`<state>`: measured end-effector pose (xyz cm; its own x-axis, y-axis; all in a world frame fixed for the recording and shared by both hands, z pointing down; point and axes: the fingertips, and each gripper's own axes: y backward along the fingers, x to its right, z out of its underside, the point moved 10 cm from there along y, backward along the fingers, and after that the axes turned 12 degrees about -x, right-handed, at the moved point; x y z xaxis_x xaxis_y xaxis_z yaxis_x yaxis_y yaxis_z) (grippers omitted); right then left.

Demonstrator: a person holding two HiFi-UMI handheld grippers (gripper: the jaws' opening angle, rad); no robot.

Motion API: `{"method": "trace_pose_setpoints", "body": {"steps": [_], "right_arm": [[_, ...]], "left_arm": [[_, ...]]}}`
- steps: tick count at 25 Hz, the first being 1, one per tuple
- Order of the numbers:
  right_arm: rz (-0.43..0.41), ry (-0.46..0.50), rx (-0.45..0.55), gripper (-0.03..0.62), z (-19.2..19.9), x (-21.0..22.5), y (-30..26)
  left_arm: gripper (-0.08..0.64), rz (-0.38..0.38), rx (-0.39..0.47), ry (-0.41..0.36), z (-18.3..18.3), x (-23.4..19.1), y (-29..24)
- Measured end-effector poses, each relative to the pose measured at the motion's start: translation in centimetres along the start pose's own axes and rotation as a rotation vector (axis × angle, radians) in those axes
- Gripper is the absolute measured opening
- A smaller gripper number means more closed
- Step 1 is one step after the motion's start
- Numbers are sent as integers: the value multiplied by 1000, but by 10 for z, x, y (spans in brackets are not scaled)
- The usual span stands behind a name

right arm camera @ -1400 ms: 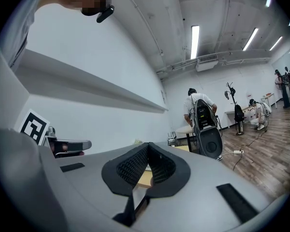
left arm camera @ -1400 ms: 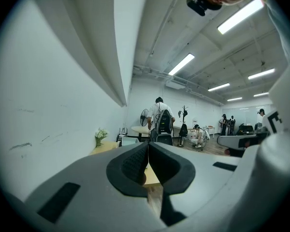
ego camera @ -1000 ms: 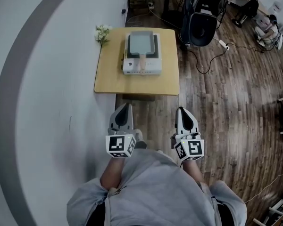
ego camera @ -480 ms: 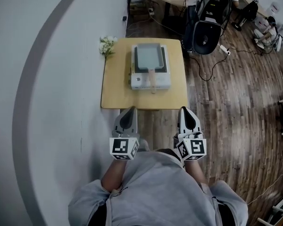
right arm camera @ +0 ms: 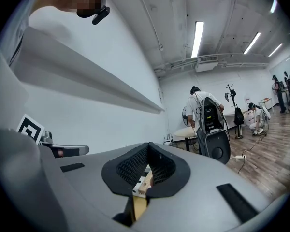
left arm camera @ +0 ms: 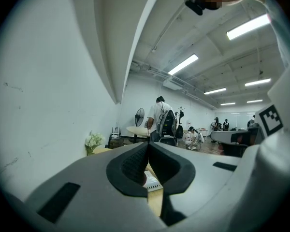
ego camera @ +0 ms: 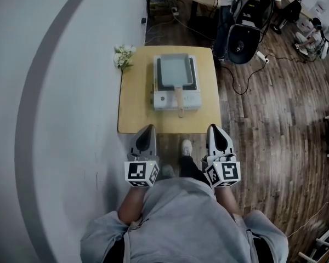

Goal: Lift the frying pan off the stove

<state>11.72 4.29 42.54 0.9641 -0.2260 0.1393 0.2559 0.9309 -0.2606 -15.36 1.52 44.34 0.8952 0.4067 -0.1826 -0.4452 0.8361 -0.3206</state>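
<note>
Well fwd of grippers [ego camera: 147,127] [ego camera: 214,127]: frying pan [ego camera: 175,72]

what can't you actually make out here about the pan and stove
- Stove controls: head view, too small to read.
- Frying pan inside: head view, too small to tell if empty.
- Pan in both gripper views: almost all hidden behind the shut fingers.
</note>
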Motion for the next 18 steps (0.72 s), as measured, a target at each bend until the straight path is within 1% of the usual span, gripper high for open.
{"method": "trace_pose_setpoints", "body": {"steps": [3, 8, 13, 18], "right_arm": [[-18, 2, -18, -2, 1, 11, -22], [-75, 15, -29, -2, -14, 25, -70], [-140, 70, -89, -2, -19, 35, -117], [-160, 78, -74, -2, -31, 50, -149]], "left_arm": [[3, 6, 3, -4, -2, -2, -17], [3, -5, -2, -2, -14, -10, -50], [3, 46, 5, 19, -29, -21, -89], [3, 70, 17, -9, -47, -24, -125]]}}
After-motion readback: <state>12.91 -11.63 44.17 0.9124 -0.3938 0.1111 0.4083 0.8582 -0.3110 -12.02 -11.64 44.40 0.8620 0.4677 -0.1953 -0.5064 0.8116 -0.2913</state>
